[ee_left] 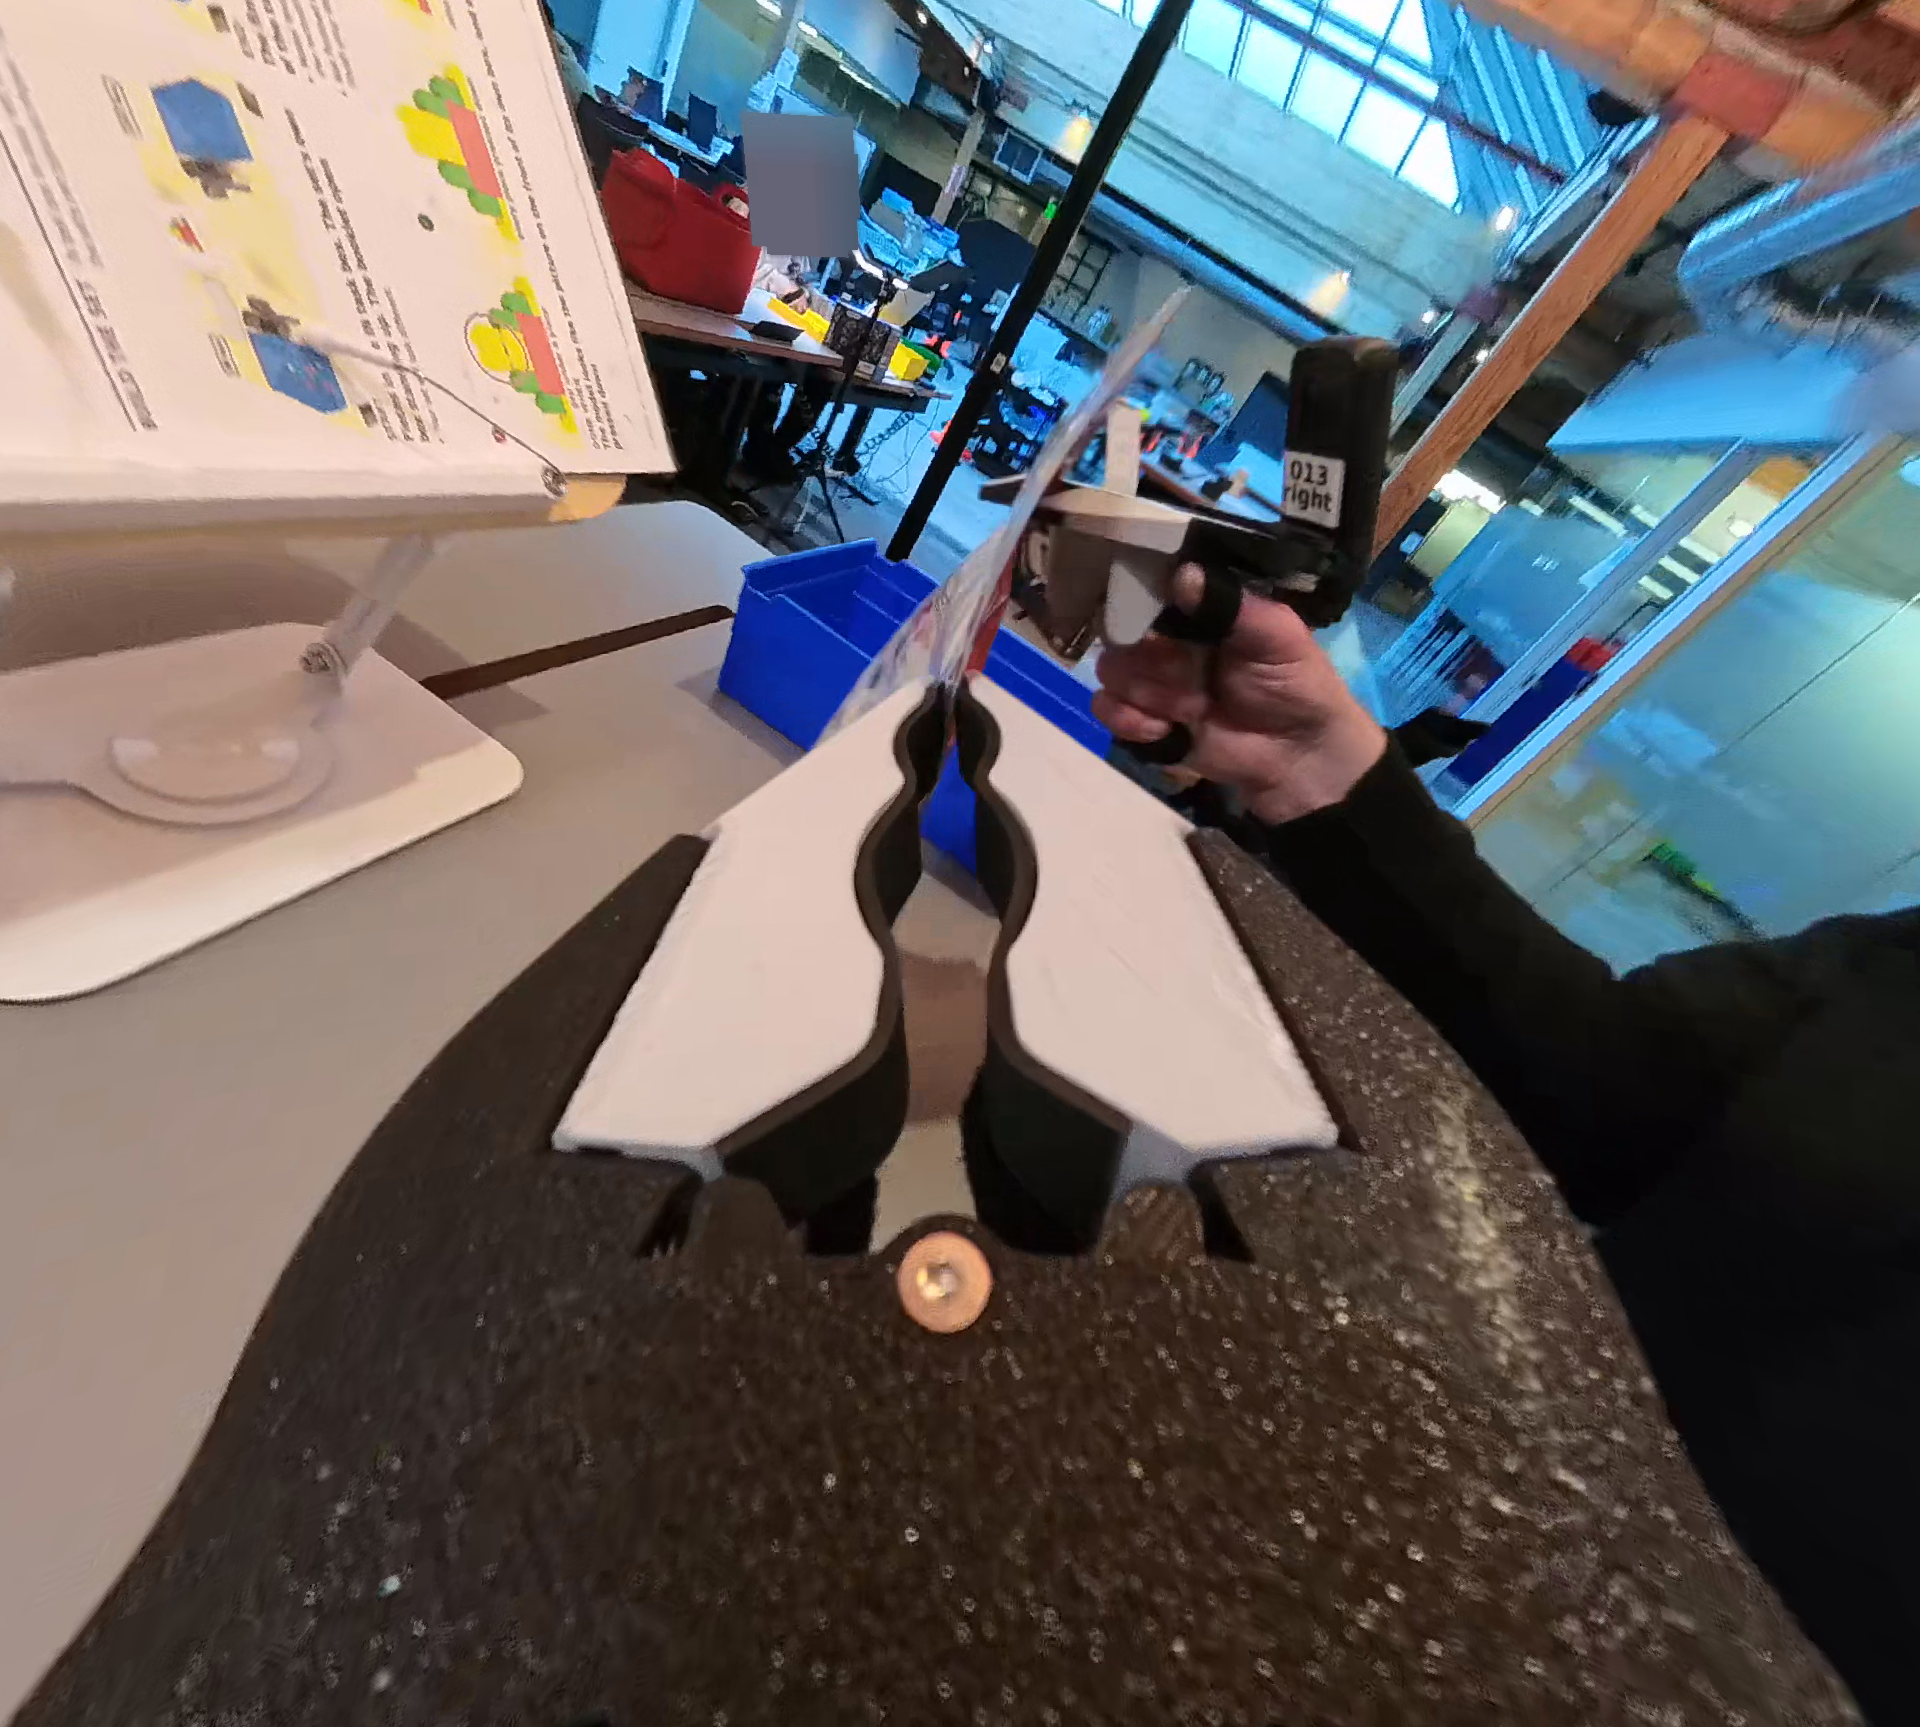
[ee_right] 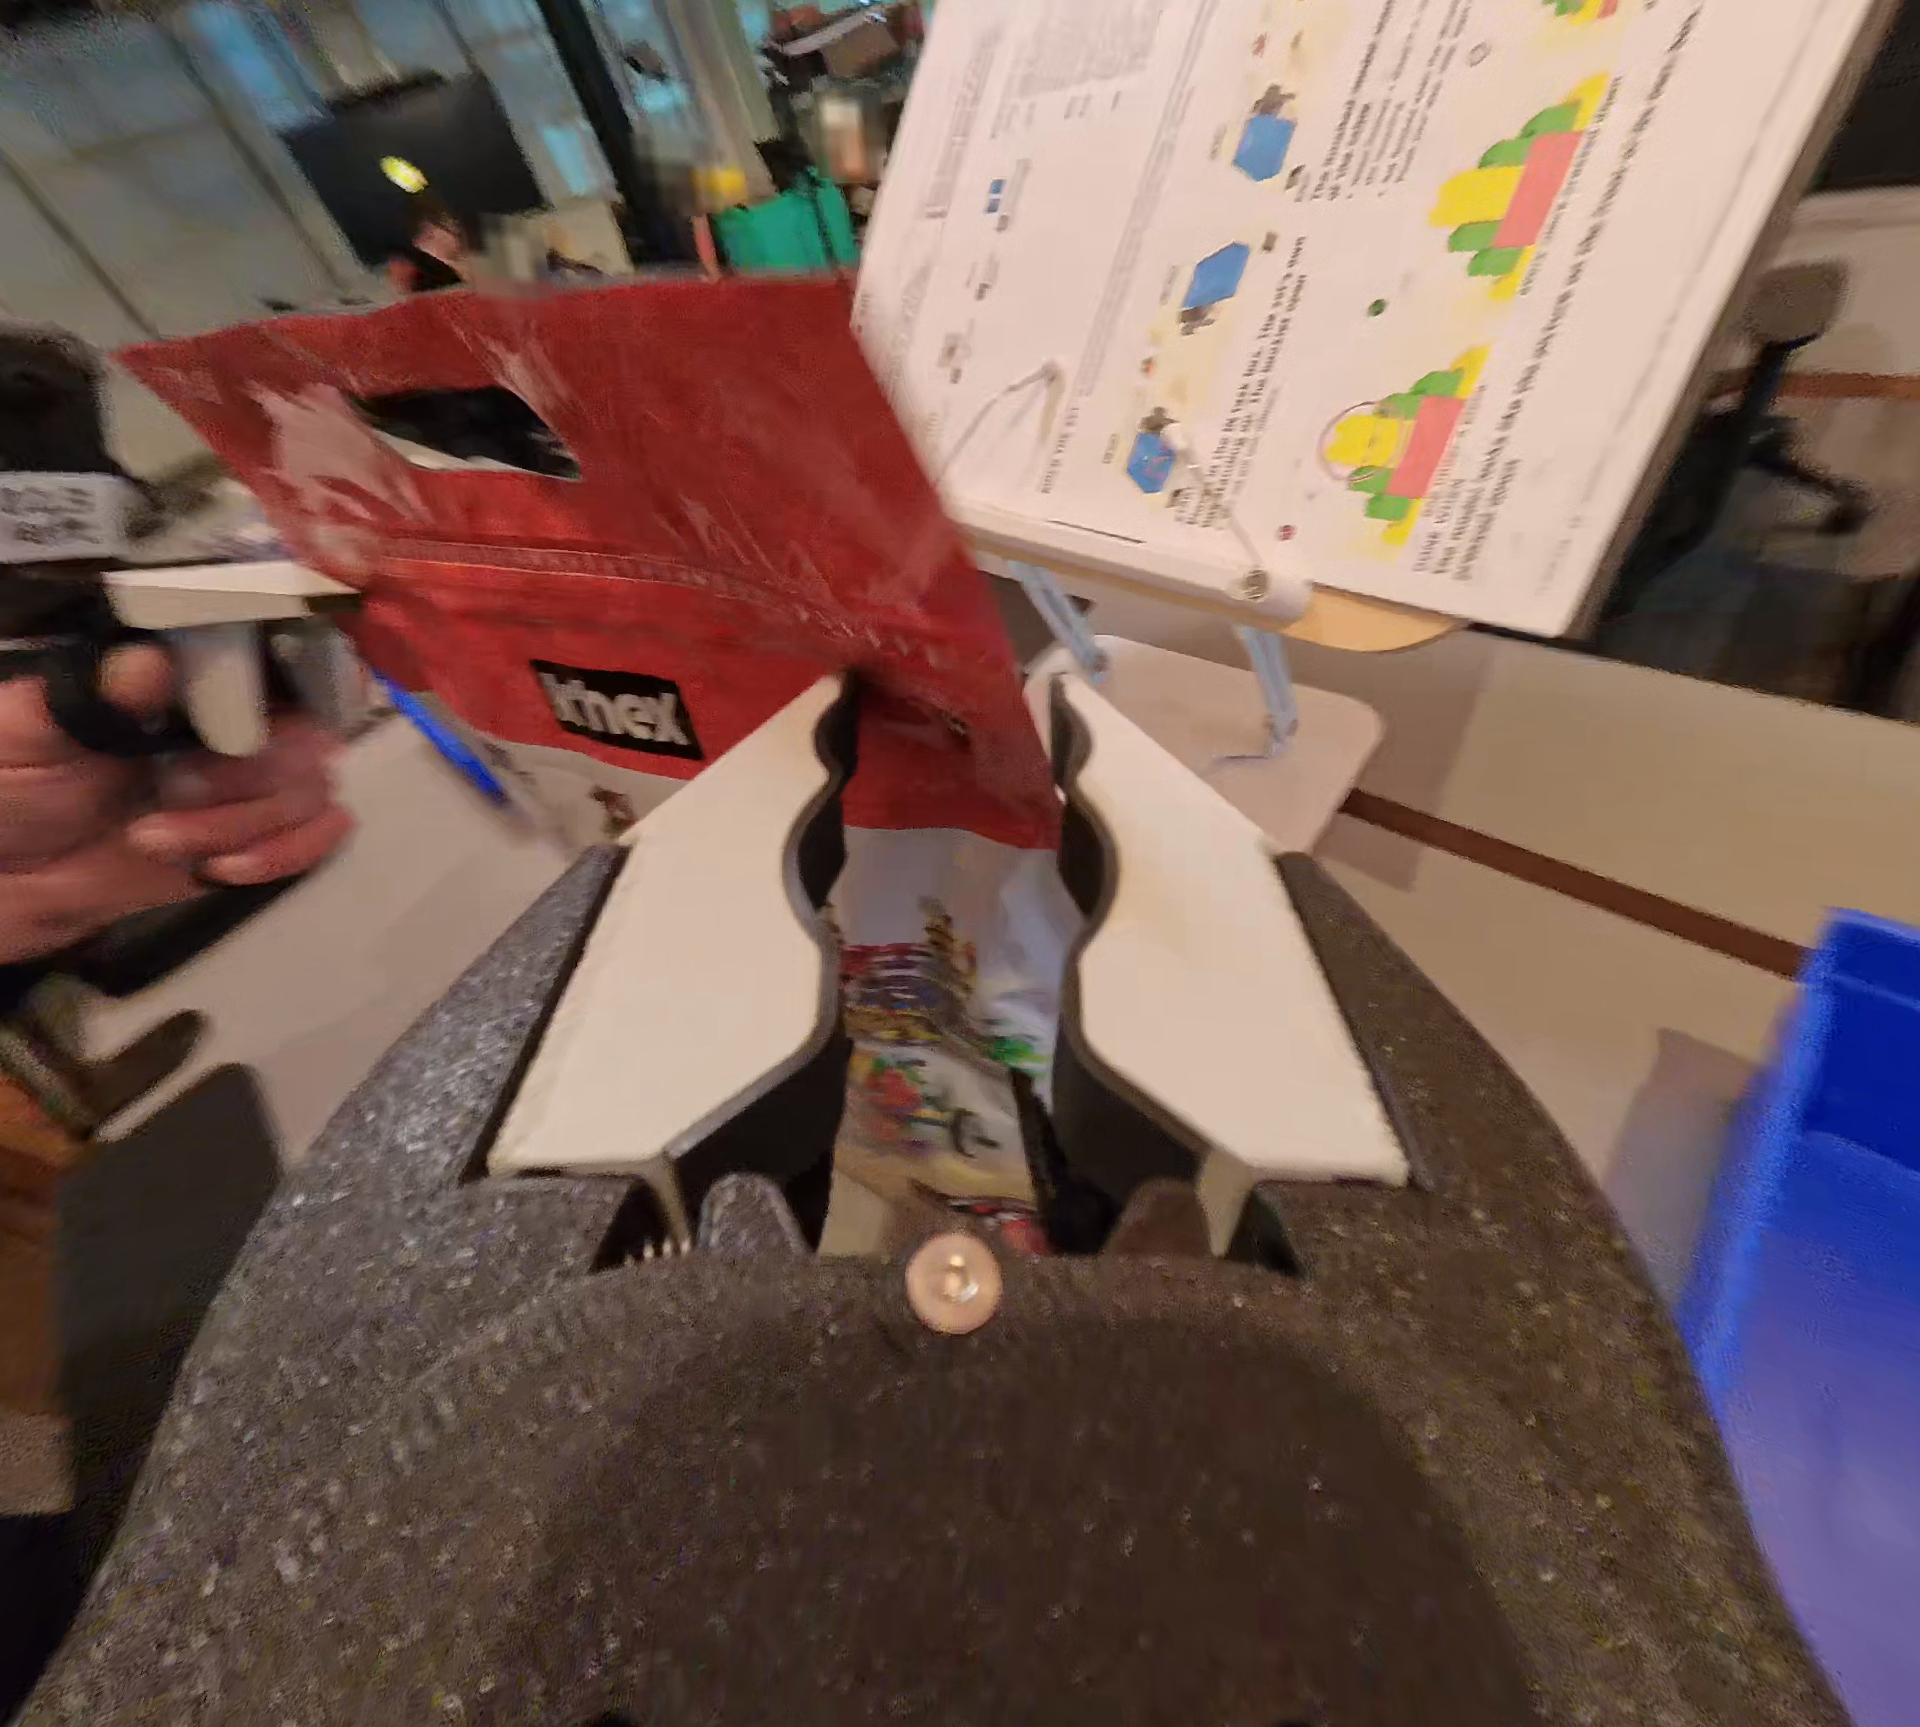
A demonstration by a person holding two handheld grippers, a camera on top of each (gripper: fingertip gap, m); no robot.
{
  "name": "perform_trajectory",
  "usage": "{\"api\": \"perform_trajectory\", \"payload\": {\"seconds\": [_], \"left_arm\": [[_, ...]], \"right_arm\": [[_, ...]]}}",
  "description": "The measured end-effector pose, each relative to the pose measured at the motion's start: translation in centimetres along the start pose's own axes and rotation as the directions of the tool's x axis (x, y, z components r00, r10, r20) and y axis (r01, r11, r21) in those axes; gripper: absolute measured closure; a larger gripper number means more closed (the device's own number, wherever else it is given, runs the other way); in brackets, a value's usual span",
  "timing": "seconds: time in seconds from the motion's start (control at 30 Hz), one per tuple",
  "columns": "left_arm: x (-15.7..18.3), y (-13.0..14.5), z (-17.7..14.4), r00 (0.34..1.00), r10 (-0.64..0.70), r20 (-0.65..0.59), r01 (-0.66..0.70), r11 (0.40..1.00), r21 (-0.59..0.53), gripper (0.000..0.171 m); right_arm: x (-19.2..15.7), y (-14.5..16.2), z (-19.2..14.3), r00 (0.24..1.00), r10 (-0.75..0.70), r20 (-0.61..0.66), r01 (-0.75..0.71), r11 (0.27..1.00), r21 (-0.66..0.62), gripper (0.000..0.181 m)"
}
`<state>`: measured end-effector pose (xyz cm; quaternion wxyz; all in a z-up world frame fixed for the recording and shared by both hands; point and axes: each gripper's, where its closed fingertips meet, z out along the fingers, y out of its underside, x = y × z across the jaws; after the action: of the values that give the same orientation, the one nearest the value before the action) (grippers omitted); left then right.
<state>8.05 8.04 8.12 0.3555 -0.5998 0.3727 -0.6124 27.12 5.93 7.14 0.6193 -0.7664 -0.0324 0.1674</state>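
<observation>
A flat plastic bag with a red top band and a printed white body (ee_right: 644, 534) hangs in the air between both grippers. My left gripper (ee_left: 951, 690) is shut on the bag's edge, which runs edge-on up and to the right in the left wrist view (ee_left: 977, 597). My right gripper (ee_right: 951, 701) is open, and a lower corner of the red band sits in the gap between its fingers. The right gripper (ee_left: 1101, 617), held by a hand in a black sleeve, is at the bag's far side. The left gripper (ee_right: 223, 690) shows blurred at the bag's left end.
A white document stand (ee_left: 208, 794) holds an instruction sheet with coloured brick pictures (ee_left: 312, 119), also seen in the right wrist view (ee_right: 1351, 223). A blue bin (ee_left: 821, 638) (ee_right: 1829, 1158) sits on the grey table (ee_left: 260, 1158). A black pole (ee_left: 1091, 171) rises behind the bin. One gripper's finger ends stand about 20 centimetres off the other's.
</observation>
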Motion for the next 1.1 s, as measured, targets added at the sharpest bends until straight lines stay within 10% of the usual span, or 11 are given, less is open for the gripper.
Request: {"api": "perform_trajectory", "payload": {"seconds": [0.23,0.5,0.73,1.1], "left_arm": [[2.0,1.0,-0.9,1.0,-0.014,-0.026,0.014,1.0,0.014,0.171],[3.2,1.6,-0.7,0.994,0.107,-0.034,-0.108,0.994,-0.03,0.171],[5.2,2.6,-0.5,0.968,0.242,-0.065,-0.246,0.967,-0.069,0.171],[6.3,-0.2,-3.1,0.96,0.222,-0.168,-0.218,0.975,0.044,0.171]], "right_arm": [[-2.4,-3.6,-3.9,0.906,-0.303,-0.297,0.327,0.944,0.033,0.094],[-17.7,-3.6,1.3,0.889,-0.427,0.166,0.419,0.904,0.079,0.09],[-18.4,-1.1,5.3,0.785,-0.581,0.214,0.603,0.795,-0.055,0.102],[-18.8,-0.5,3.7,0.839,-0.45,0.307,0.473,0.881,-0.002,0.123]]}}
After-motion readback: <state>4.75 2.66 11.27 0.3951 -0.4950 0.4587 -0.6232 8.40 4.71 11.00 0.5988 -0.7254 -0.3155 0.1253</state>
